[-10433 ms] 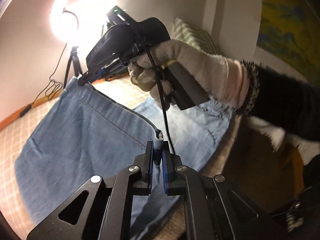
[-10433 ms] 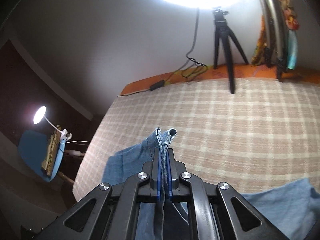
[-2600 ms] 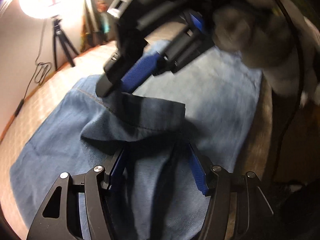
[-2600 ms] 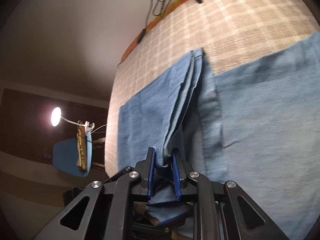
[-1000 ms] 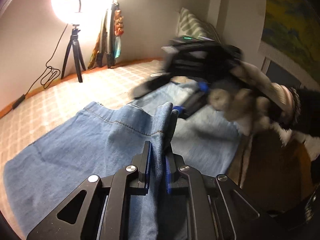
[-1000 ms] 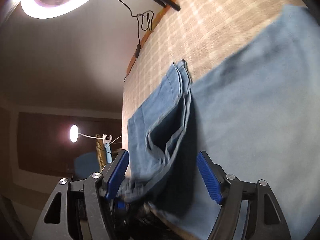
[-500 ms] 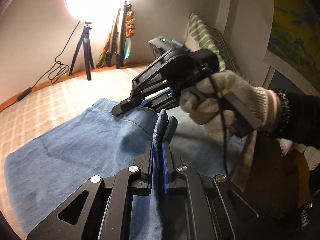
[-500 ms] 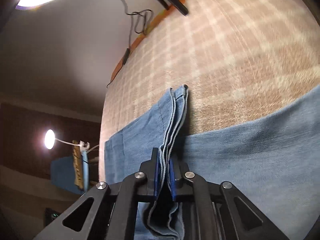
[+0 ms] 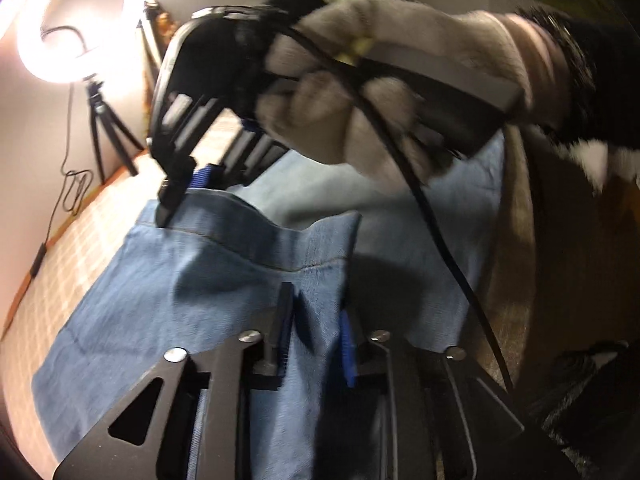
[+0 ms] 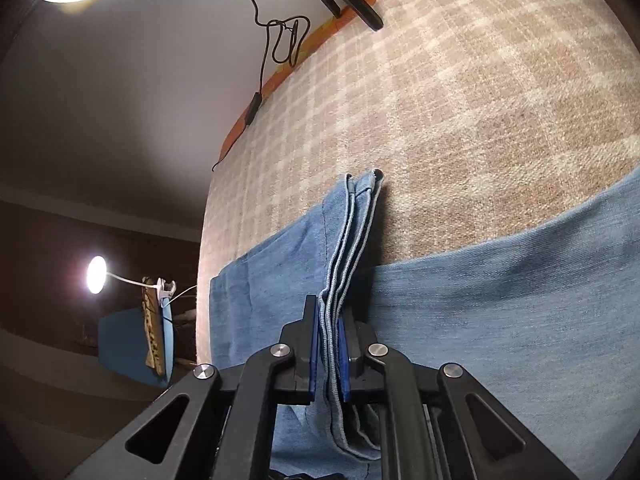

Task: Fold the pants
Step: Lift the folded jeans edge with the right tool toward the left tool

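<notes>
Light blue denim pants [image 9: 180, 300] lie spread on a plaid bed cover [image 10: 460, 100]. My left gripper [image 9: 316, 320] is low over a raised corner of the hem; its jaws are opening, and the cloth hangs loose between the blue pads without being pressed. In the right wrist view my right gripper [image 10: 330, 320] is shut on a stack of folded hem edges [image 10: 360, 208] that stands upright above the flat denim [image 10: 500, 320]. The left wrist view shows the right gripper [image 9: 184, 192], held by a gloved hand [image 9: 380, 92], pinching the far corner of the same hem.
A ring light [image 9: 76, 28] on a tripod [image 9: 108, 128] stands at the bed's far side, with a cable [image 10: 280, 40] along the wall. The bed's edge [image 9: 516, 260] drops off at the right. A desk lamp [image 10: 96, 274] and a blue chair [image 10: 128, 348] lie beyond the left edge.
My left jaws have parted, and the pinched fold has slackened into a loose flap. The left view has rolled and dropped lower. The right gripper, open a second ago, stays shut on the hem edges.
</notes>
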